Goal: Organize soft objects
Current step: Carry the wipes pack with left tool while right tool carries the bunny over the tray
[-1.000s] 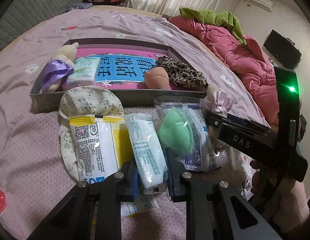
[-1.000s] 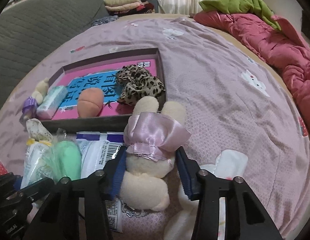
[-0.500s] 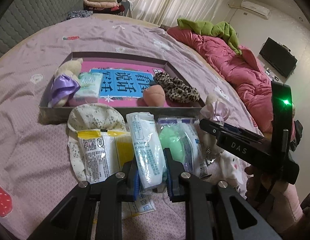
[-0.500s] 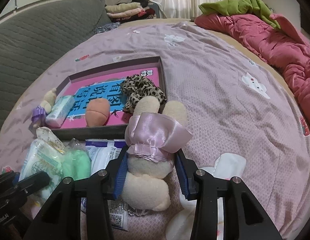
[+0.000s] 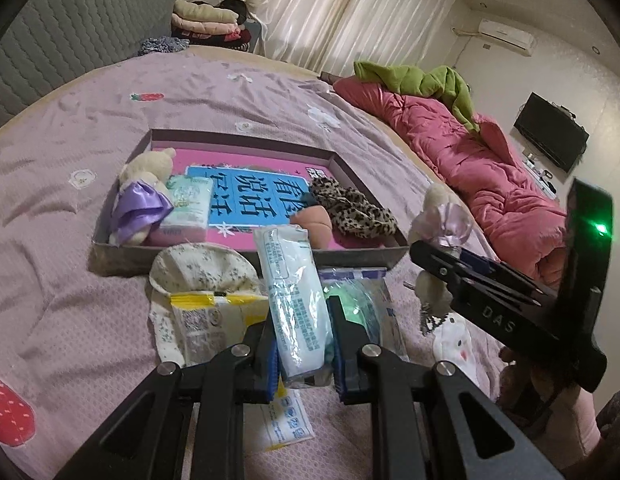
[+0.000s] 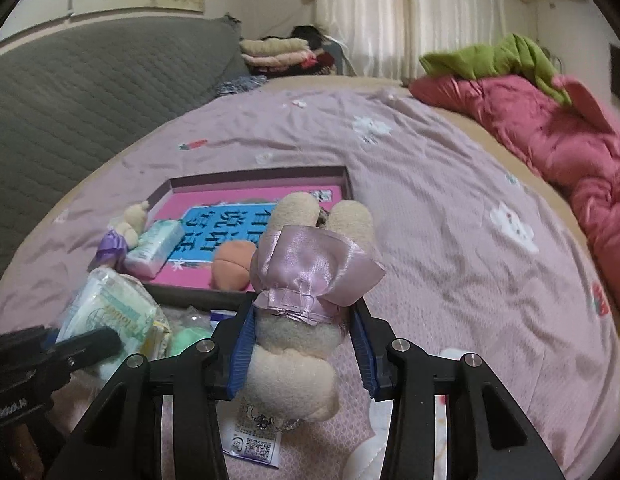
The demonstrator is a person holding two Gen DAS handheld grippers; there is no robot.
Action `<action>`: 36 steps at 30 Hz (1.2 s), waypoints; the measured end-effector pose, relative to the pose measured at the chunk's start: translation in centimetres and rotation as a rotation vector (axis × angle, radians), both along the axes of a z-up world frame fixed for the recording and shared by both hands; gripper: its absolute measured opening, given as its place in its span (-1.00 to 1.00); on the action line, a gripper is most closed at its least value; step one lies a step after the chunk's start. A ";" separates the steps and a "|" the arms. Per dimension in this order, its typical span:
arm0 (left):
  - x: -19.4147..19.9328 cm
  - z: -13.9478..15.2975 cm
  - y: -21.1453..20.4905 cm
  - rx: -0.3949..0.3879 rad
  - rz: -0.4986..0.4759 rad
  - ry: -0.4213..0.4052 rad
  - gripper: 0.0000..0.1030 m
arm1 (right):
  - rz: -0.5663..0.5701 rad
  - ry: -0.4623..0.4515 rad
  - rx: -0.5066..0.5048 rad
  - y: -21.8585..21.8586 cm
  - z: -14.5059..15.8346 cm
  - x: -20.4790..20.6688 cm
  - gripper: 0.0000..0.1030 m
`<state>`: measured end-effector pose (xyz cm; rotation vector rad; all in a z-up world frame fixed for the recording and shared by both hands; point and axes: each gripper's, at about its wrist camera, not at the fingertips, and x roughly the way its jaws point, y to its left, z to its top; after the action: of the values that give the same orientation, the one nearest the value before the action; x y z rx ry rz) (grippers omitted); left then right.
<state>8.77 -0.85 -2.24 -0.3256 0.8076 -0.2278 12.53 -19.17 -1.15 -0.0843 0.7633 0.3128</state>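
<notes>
The white tissue pack (image 5: pixel 296 300) has been raised off the bedspread (image 5: pixel 70 300) since a second ago; it is clamped between the blue pads of the left gripper (image 5: pixel 304 354), whose jaws are closed to the pack's width, and it now stands upright, its far end overlapping the near wall of the tray (image 5: pixel 246 258); the yellow-banded packet (image 5: pixel 206 324) and the green-filled bag (image 5: pixel 361 308) are left lying just beside it, on the left and right. The plush rabbit (image 6: pixel 294 344), with its pink satin bow (image 6: pixel 313 272), has likewise been lifted; it is gripped at the body by the right gripper (image 6: pixel 304 354), the jaws pressed into the plush from both sides, and its ears are now seen against the tray's near right corner. Both items are judged to be in transit towards the tray, where a purple-bowed bear (image 5: pixel 144 200), a tissue pack (image 5: pixel 188 204), a peach plush (image 5: pixel 311 222) and a leopard scrunchie (image 5: pixel 351 212) already lie; placement is not yet done.
</notes>
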 end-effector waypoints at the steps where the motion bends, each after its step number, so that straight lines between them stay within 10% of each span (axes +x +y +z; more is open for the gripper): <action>1: 0.1 0.1 0.2 0.000 0.005 -0.005 -0.60 | 0.005 -0.002 0.003 0.1 0.1 0.0 -0.12; 36: 4.6 2.6 3.7 0.022 0.091 -0.101 -0.60 | 0.070 -0.100 0.063 2.5 2.6 1.2 -0.12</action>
<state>13.34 2.87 0.31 -0.3266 0.6931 -0.1485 13.69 -16.69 1.43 -0.0671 0.6521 0.3956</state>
